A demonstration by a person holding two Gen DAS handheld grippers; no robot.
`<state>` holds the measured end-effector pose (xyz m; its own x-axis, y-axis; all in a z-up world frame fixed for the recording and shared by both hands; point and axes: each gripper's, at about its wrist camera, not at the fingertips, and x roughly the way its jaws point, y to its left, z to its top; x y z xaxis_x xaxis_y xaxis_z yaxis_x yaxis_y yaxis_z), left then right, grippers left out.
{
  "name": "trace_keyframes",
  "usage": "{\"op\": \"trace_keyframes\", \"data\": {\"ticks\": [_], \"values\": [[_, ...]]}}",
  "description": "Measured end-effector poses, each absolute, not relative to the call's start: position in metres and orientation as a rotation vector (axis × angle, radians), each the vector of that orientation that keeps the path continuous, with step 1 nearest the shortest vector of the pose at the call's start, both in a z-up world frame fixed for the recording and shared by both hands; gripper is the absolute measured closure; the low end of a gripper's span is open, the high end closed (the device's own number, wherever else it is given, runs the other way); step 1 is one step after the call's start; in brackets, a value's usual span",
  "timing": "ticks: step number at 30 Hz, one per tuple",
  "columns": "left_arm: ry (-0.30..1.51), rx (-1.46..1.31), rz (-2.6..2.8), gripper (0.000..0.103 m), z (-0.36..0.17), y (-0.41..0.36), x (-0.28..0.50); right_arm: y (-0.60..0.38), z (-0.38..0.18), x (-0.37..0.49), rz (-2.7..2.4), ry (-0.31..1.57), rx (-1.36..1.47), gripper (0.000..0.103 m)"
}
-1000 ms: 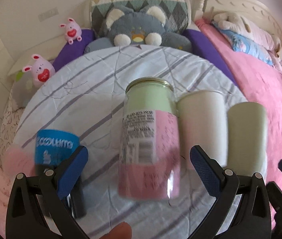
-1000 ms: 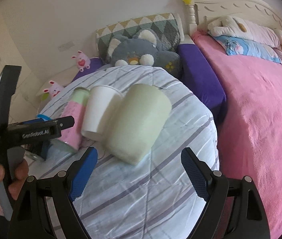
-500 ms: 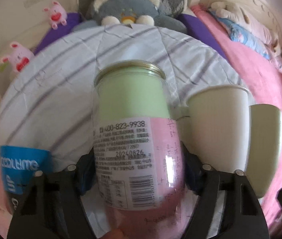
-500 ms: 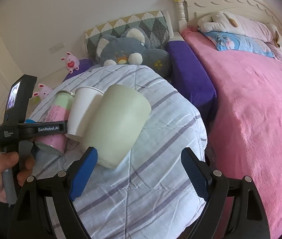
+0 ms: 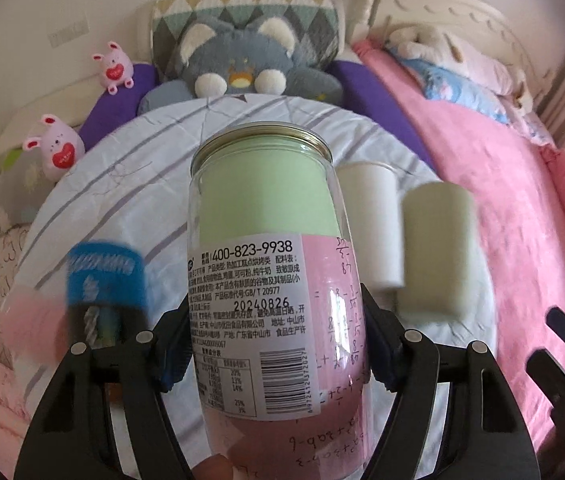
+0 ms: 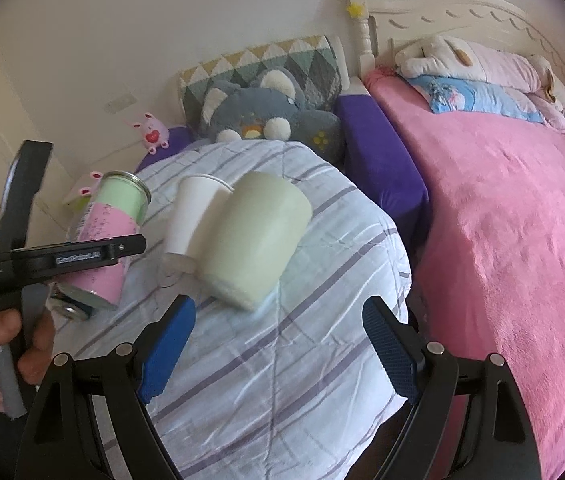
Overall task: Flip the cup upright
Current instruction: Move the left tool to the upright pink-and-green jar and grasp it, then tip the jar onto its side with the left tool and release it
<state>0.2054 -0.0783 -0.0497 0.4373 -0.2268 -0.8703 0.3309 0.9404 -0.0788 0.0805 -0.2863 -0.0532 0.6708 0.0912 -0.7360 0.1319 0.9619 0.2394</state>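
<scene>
My left gripper [image 5: 274, 332] is shut on a clear can-shaped cup [image 5: 270, 264] with a green and pink liner and a printed label. It holds the cup tilted, gold rim pointing away, lifted off the cloth. The same cup shows in the right wrist view [image 6: 108, 236], held by the left gripper [image 6: 58, 258]. My right gripper [image 6: 278, 354] is open and empty, above the striped cloth, short of a pale green cup [image 6: 254, 236].
A white paper cup [image 6: 188, 216] and the pale green cup [image 5: 434, 248] lie on their sides on the striped round table [image 6: 282, 360]. A blue-labelled cup [image 5: 102, 280] is at the left. Plush toys [image 5: 242, 60] sit behind; a pink bed [image 6: 502, 220] is at the right.
My left gripper closed on the can-shaped cup and lifted it off the cloth. My right gripper has drawn back slightly from the pale green cup and stays open.
</scene>
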Motion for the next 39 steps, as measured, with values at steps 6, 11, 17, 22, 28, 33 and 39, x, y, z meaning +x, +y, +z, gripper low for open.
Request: {"op": "trace_keyframes", "data": {"ticks": [6, 11, 17, 22, 28, 33, 39], "values": [[1.059, 0.088, -0.340, 0.030, -0.041, -0.048, 0.141, -0.268, -0.042, 0.049, 0.010, 0.804, 0.283, 0.016], [1.103, 0.062, -0.310, 0.030, -0.059, -0.030, 0.098, -0.253, -0.040, 0.023, 0.033, 0.793, 0.276, 0.016], [1.135, 0.061, -0.281, 0.030, -0.099, -0.029, 0.075, -0.234, -0.043, -0.004, 0.049, 0.802, 0.266, 0.016], [1.174, 0.044, -0.280, 0.023, -0.123, -0.029, 0.075, -0.224, -0.039, -0.023, 0.055, 0.801, 0.248, 0.016], [1.125, 0.098, -0.270, 0.005, -0.101, -0.026, 0.058, -0.219, -0.031, -0.038, 0.048, 0.781, 0.246, 0.016], [1.064, 0.088, -0.249, 0.005, -0.072, -0.011, 0.040, -0.210, -0.025, -0.044, 0.068, 0.761, 0.234, 0.016], [0.952, 0.084, -0.179, 0.004, -0.029, 0.016, 0.009, -0.191, -0.016, -0.048, 0.112, 0.742, 0.207, 0.016]]}}
